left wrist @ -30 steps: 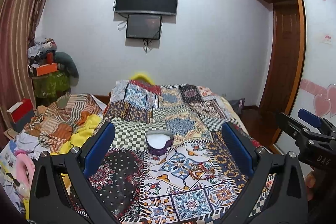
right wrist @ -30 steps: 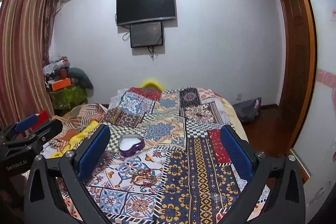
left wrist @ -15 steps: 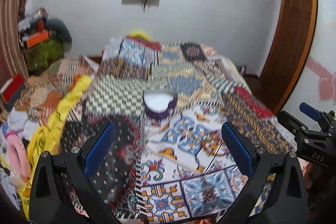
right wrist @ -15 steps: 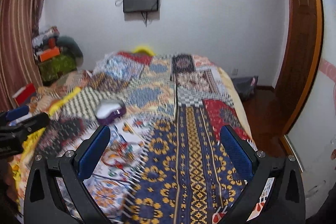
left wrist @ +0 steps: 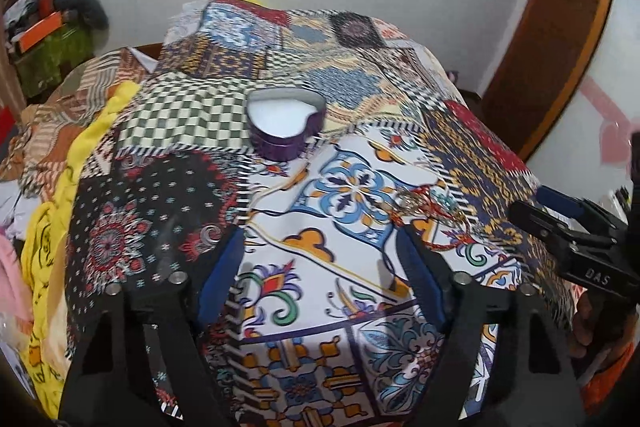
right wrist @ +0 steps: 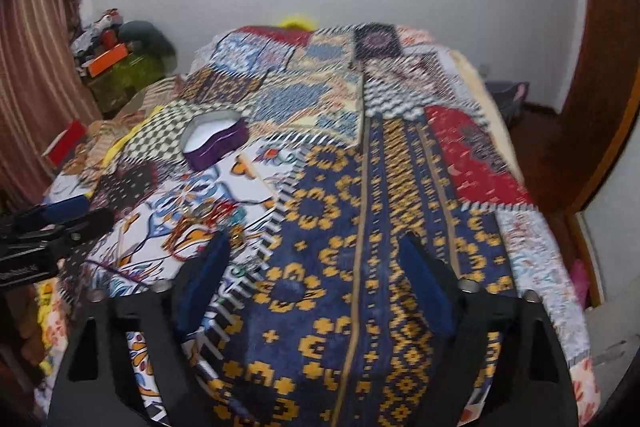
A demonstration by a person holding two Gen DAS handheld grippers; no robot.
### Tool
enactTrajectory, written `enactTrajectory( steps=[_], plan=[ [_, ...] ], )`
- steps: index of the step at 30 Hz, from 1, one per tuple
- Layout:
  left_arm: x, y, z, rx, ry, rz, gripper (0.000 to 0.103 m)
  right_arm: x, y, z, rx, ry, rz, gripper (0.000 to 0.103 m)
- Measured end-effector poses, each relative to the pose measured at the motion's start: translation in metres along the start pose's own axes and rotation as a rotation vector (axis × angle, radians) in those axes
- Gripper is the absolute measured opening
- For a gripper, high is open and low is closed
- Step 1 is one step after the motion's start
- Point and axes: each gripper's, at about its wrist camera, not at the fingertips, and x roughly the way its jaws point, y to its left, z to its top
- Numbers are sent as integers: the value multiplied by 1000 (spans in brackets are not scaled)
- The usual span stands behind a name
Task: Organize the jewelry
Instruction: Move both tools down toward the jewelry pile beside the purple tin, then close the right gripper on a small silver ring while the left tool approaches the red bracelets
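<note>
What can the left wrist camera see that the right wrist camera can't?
Only the left wrist view shows the pink heart shapes on the pale panel at right. Only the right wrist view shows the striped brown curtain. Both show the purple heart-shaped box with its white inside, the tangled jewelry pile and the patchwork bedspread.

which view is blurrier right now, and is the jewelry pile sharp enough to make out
Right wrist view: motion blur smears the bedspread and purple heart box; the jewelry pile is a tangled smudge. Left wrist view: sharper, the box crisp, the pile showing chains and red cord, single pieces unclear. Fisheye bending and dark corners in both.
</note>
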Motion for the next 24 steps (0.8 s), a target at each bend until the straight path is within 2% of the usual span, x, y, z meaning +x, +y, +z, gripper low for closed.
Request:
enactTrajectory(
  steps=[2,9,10,16,24],
  plan=[
    [4,-4,2,22,14,-7,64,7,2,-1,2,37,49,58],
    [17,-8,5,49,60,-57,46,21,15,-2,-27,98,161,33],
    [19,-8,6,47,65,-63,43,23,17,-2,-34,107,165,30],
    [28,-2,12,27,84,-91,42,34,24,-4,-71,125,135,13],
    [39,-11,20,53,98,-131,42,27,18,-3,-62,90,79,13]
  ],
)
